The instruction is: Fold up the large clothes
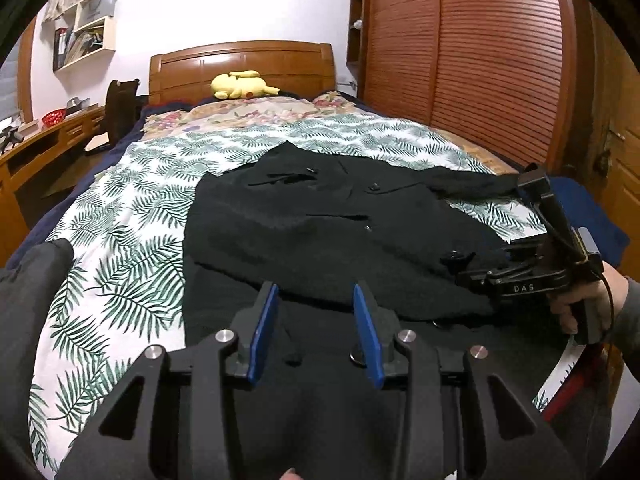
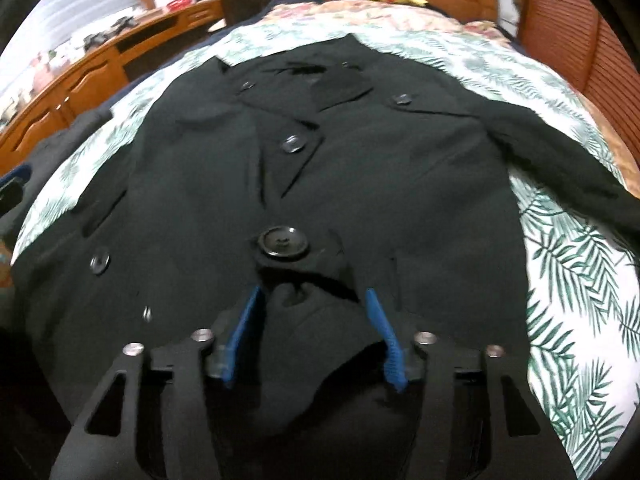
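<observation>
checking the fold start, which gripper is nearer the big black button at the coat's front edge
Right. The right gripper sits just below the big button, its blue fingers around bunched coat fabric there. The left gripper hovers over the coat's lower part, off to the side.

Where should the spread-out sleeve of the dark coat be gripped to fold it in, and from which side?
Probably at the cuff end of the sleeve, coming from the outer side over the leaf-print bedding. The sleeve lies flat and angled away from the coat body, free along its outer edge.
</observation>
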A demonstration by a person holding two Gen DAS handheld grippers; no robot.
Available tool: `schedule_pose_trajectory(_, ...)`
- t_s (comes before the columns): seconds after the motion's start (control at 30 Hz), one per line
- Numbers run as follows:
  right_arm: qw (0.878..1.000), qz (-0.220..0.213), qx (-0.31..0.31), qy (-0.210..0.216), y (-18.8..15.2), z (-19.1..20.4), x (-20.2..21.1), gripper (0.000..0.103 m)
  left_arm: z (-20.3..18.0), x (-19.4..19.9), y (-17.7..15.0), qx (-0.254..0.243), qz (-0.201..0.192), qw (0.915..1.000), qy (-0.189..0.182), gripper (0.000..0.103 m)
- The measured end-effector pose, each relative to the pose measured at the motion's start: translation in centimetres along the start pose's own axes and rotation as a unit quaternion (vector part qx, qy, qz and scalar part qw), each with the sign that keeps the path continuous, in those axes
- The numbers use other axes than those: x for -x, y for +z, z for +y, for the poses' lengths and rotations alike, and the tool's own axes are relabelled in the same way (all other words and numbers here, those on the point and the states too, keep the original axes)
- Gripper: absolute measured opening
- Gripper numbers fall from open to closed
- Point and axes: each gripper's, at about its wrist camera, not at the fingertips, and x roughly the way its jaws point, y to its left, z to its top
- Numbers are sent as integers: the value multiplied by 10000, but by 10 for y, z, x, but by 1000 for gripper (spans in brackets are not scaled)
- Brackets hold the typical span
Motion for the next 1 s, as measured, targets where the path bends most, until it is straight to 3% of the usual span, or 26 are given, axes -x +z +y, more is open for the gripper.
schedule_pose_trajectory(0.07,9998,-40,187,-54,-3,6,3,23,-3,-2,0,-51,19,10000,-2,38)
schedule_pose_trajectory(0.17,9992,-262,287,-68,-3,8,16,9,-7,-2,0,-109,22,9999,-29,38)
schedule_pose_trajectory(0.33,9957,-795,329,-352,2,5,49,7,-11,-4,-1,-152,50,9999,-24,38)
schedule_pose_trajectory(0.53,9871,-1224,85,-1027,8,-18,87,5,-12,-5,-1,-160,66,9998,-46,38)
schedule_pose_trajectory(0.6,9874,-1129,-42,-1108,7,-27,90,5,-13,-6,-1,-159,61,9998,-51,38)
schedule_pose_trajectory(0.77,9942,-424,-99,-982,-8,-32,70,6,-13,-6,-1,-170,55,9998,-52,39)
schedule_pose_trajectory(0.83,9947,-368,-98,-955,-14,-32,67,6,-13,-6,-1,-166,50,9998,-43,39)
schedule_pose_trajectory(0.9,9942,-353,-94,-1007,-17,-32,66,14,-13,-6,-1,-159,52,9998,-47,39)
schedule_pose_trajectory(0.97,9914,-385,5,-1252,-17,-31,66,42,-15,-5,0,-166,43,9998,-54,39)
schedule_pose_trajectory(1.0,9900,-462,37,-1330,-17,-32,67,51,-16,-4,1,-172,41,9998,-64,39)
